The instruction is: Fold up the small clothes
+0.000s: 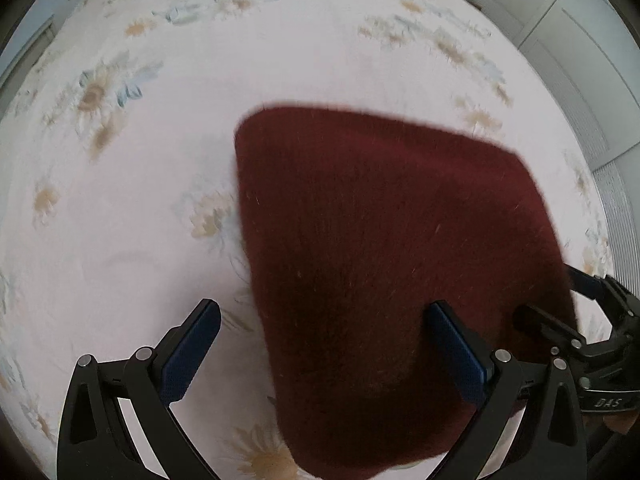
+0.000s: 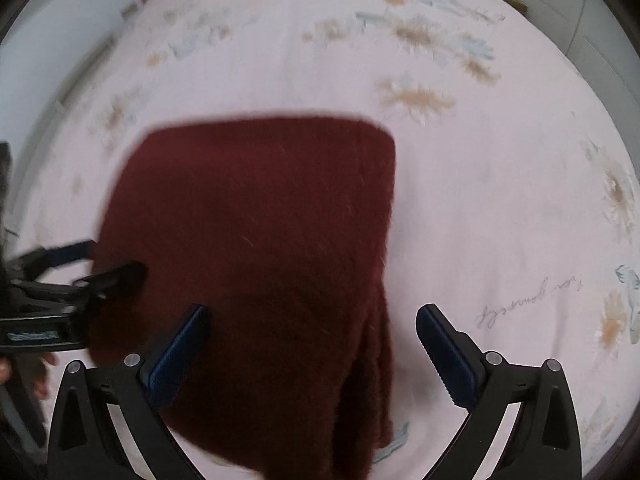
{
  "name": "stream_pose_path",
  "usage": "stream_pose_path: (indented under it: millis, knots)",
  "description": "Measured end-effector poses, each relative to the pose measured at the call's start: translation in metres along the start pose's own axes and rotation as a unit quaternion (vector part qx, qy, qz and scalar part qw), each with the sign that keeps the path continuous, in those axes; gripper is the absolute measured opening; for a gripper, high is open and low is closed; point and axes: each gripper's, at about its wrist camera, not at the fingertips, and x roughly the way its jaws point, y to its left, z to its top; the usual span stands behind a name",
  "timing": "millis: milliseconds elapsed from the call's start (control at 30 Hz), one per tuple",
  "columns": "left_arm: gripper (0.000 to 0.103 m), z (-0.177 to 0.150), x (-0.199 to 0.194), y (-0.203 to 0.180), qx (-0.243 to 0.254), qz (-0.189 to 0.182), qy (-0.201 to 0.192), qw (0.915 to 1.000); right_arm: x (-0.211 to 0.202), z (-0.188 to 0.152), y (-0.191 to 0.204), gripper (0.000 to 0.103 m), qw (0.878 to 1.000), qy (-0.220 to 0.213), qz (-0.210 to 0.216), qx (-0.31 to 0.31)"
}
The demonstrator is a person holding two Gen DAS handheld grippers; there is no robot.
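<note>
The red knit (image 1: 392, 248) lies folded on the flowery bed (image 1: 120, 200), with the left tongs (image 1: 324, 344) wide over its left edge and the right tongs (image 2: 312, 344) wide over its right, so press it flat gently.

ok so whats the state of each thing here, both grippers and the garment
left gripper: open, jaws wide, nothing pressed between the pads
right gripper: open, jaws wide, pads clear of the cloth
dark red knit garment: folded into a rough rectangle, lying flat, released
floral bedsheet: spread smooth under the garment
</note>
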Motion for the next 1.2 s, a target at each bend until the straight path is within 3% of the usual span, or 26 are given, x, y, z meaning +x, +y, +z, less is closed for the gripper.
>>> stream_pose_path:
  millis: [100, 333, 500, 667, 800, 867, 967, 1100, 1200]
  knots:
    - [0.102, -0.012, 0.013, 0.004, 0.01, 0.004, -0.006, 0.9999, 0.013, -0.01, -0.011, 0.103, 1.0, 0.005, 0.01, 0.003]
    - [0.103, -0.036, 0.03, 0.022, -0.007, -0.042, -0.022, 0.9989, 0.029, -0.021, -0.029, 0.103, 0.998, 0.004, 0.059, 0.018]
    - [0.103, -0.037, 0.032, 0.021, 0.007, -0.038, -0.025, 0.9989, 0.036, -0.023, -0.033, 0.102, 0.995, 0.008, 0.088, 0.042]
    - [0.102, -0.037, 0.035, 0.017, 0.015, -0.04, -0.032, 0.9986, 0.04, -0.027, -0.035, 0.085, 0.99, 0.014, 0.123, 0.072]
    - [0.082, -0.034, 0.042, 0.015, -0.002, -0.08, -0.024, 0.9965, 0.039, -0.027, -0.033, 0.073, 0.986, 0.02, 0.14, 0.087]
    - [0.076, -0.034, 0.041, 0.009, 0.009, -0.073, -0.029, 0.9969, 0.034, -0.026, -0.027, 0.06, 0.986, 0.018, 0.139, 0.085]
    - [0.059, -0.033, 0.036, 0.005, 0.019, -0.079, -0.036, 0.9961, 0.02, -0.024, -0.014, 0.051, 0.991, 0.005, 0.113, 0.072]
    - [0.047, -0.028, 0.012, 0.011, 0.011, -0.098, -0.043, 0.9942, -0.009, -0.022, 0.006, 0.047, 0.994, -0.024, 0.095, 0.05]
    - [0.045, -0.027, -0.013, 0.025, 0.014, -0.11, -0.059, 0.9921, -0.031, -0.021, 0.024, 0.046, 0.993, -0.039, 0.106, 0.034]
